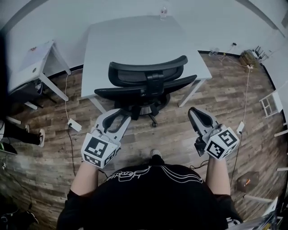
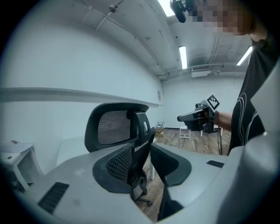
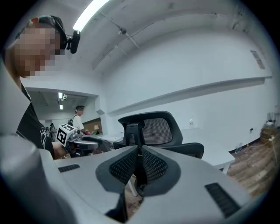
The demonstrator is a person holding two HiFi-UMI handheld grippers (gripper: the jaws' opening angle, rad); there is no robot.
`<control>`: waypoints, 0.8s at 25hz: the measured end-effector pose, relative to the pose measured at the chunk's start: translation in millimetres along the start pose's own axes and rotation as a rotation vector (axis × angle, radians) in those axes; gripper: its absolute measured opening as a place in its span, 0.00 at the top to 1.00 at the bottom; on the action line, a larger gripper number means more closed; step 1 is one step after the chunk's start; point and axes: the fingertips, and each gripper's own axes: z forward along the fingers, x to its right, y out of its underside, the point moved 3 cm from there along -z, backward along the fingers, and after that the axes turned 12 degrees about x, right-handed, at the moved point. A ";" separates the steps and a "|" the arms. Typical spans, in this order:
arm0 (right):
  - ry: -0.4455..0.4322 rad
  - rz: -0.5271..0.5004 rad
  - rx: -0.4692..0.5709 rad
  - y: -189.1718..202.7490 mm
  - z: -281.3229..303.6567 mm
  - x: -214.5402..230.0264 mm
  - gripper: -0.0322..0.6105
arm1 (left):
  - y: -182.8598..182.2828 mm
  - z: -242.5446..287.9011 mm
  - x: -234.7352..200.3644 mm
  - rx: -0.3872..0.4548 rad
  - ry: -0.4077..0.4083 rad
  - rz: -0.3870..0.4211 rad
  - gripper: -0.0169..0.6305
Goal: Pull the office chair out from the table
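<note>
A black mesh office chair (image 1: 146,81) stands with its back toward me, its seat tucked under the front edge of a white table (image 1: 135,40). My left gripper (image 1: 116,117) hangs just short of the chair's left side with its jaws apart and nothing between them. My right gripper (image 1: 194,111) is to the right of the chair, apart from it, shut and empty. In the left gripper view the chair (image 2: 116,127) lies ahead past the gripper (image 2: 146,151), with the right gripper (image 2: 192,117) off to the side. In the right gripper view the chair (image 3: 151,129) sits beyond the closed gripper (image 3: 140,164).
A small white side table (image 1: 31,63) stands at the left, and a power strip (image 1: 74,125) with cables lies on the wood floor. A bottle (image 1: 163,12) sits at the table's far edge. Someone's shoe (image 1: 40,137) shows at the left, a white rack (image 1: 270,104) at the right.
</note>
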 end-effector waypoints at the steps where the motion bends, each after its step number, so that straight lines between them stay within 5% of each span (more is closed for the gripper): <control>1: -0.008 -0.014 -0.010 0.5 4.6 7.1 0.89 | 0.9 2.0 -5.8 -0.009 -0.016 0.018 0.79; 6: -0.070 -0.103 -0.079 1.2 27.1 36.0 0.88 | 11.6 8.4 -40.7 -0.088 -0.110 0.114 0.66; 11: -0.123 -0.222 -0.117 0.4 47.4 59.0 0.65 | 17.4 21.8 -66.6 -0.155 -0.127 0.185 0.58; 14: -0.139 -0.348 -0.163 2.8 59.8 70.0 0.54 | 17.9 24.4 -83.9 -0.202 -0.145 0.273 0.57; 20: -0.142 -0.619 -0.306 16.0 84.4 104.2 0.52 | 35.0 33.2 -104.7 -0.320 -0.145 0.412 0.55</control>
